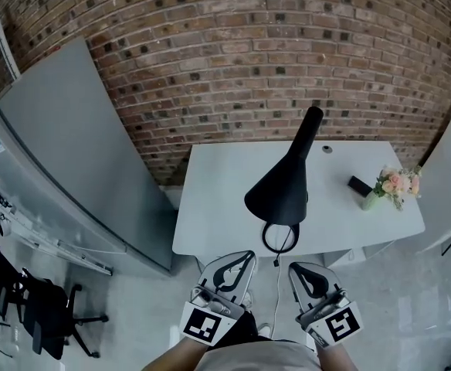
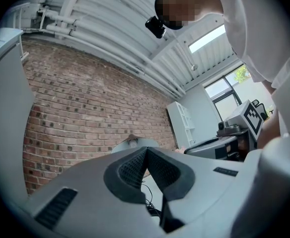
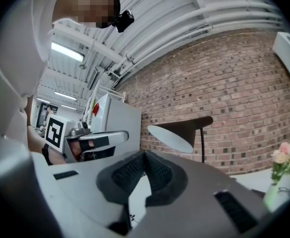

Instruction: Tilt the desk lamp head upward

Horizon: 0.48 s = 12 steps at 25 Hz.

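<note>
— While both hang short of the worktop (image 1: 210, 215), left hand-held gripper (image 1: 247, 255)?
— Jaws pressed together, empty.
— Desk lamp (image 1: 281, 192)?
— Mid-worktop, black head angled downward.
— Right hand-held gripper (image 1: 293, 267)?
— Likewise closed, empty. Flower vase (image 1: 374, 200) stands far right.

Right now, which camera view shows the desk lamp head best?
The head view: the whole black lamp head shows from above with nothing in front of it. The right gripper view shows it side-on and smaller, with its pale open face turned downward. The left gripper view shows only a sliver of it above the jaws.
</note>
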{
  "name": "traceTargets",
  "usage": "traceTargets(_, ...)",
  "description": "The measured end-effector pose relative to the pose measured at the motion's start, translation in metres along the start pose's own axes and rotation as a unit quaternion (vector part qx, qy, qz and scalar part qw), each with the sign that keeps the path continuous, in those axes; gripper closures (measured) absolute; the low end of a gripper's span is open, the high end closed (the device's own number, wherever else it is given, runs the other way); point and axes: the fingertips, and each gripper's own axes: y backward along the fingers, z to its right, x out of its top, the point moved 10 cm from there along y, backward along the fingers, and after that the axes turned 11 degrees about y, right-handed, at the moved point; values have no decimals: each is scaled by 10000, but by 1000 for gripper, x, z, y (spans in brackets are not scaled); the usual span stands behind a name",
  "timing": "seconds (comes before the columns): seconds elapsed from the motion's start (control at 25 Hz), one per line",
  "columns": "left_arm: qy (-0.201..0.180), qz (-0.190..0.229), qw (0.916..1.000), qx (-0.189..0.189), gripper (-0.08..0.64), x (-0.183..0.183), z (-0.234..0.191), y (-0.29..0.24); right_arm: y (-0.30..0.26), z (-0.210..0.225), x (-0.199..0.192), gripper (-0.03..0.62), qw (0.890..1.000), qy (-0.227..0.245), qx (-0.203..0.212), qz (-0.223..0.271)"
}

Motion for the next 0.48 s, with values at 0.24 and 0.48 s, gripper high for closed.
traceTargets(0.24, -20, -70, 10000, 56, 552, -1, 1, 5, -1, 0, 0, 578, 10000, 42, 71, 30)
traceTargets(0.48, -2, -96, 10000, -10, 552, -3, 5, 0, 7, 3, -1, 578, 10000, 4, -27, 22)
